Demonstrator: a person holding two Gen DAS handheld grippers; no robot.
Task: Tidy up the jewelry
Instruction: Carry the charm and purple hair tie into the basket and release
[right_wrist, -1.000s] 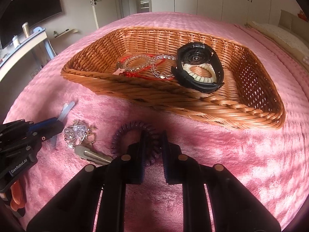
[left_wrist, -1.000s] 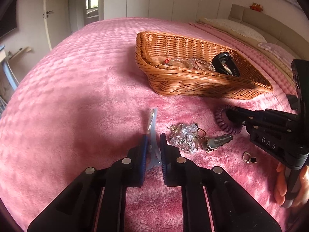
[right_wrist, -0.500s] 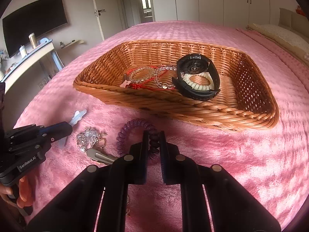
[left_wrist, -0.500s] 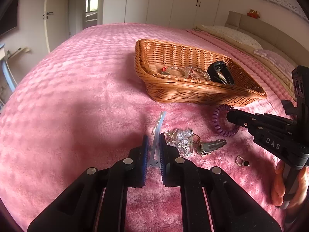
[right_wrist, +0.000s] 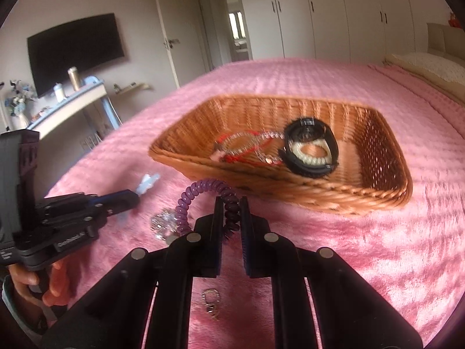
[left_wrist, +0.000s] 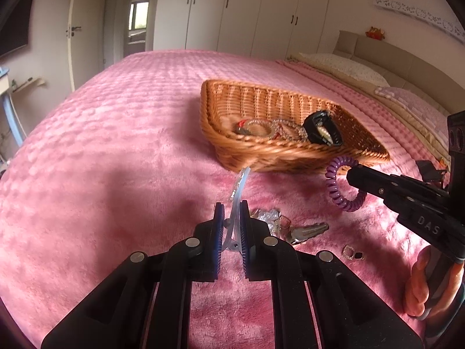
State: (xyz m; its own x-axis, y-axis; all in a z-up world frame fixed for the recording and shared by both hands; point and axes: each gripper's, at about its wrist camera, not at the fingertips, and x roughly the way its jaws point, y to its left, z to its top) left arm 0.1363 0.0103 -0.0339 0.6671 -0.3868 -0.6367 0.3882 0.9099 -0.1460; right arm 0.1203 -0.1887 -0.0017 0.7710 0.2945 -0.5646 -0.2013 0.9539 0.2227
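Note:
My left gripper (left_wrist: 231, 208) is shut on a clear plastic hair clip (left_wrist: 237, 187) and holds it above the pink bedspread, in front of the wicker basket (left_wrist: 279, 157). My right gripper (right_wrist: 231, 203) is shut on a purple spiral hair tie (right_wrist: 200, 192), lifted off the bed near the basket's (right_wrist: 290, 186) front wall. The hair tie also shows in the left wrist view (left_wrist: 338, 186), as does the right gripper (left_wrist: 353, 174). The basket holds bead bracelets (right_wrist: 247, 148) and a black claw clip (right_wrist: 311, 151).
On the bedspread lie a crystal brooch (left_wrist: 267, 216), a metal hair clip (left_wrist: 308, 231) and a small earring (left_wrist: 353, 252). Pillows and a headboard (left_wrist: 377, 67) stand at the right. A desk (right_wrist: 66, 107) and a wall TV (right_wrist: 75, 49) stand beyond the bed.
Both grippers have risen off the bed with their items, the clear clip and the purple hair tie, and both have moved up toward the basket.

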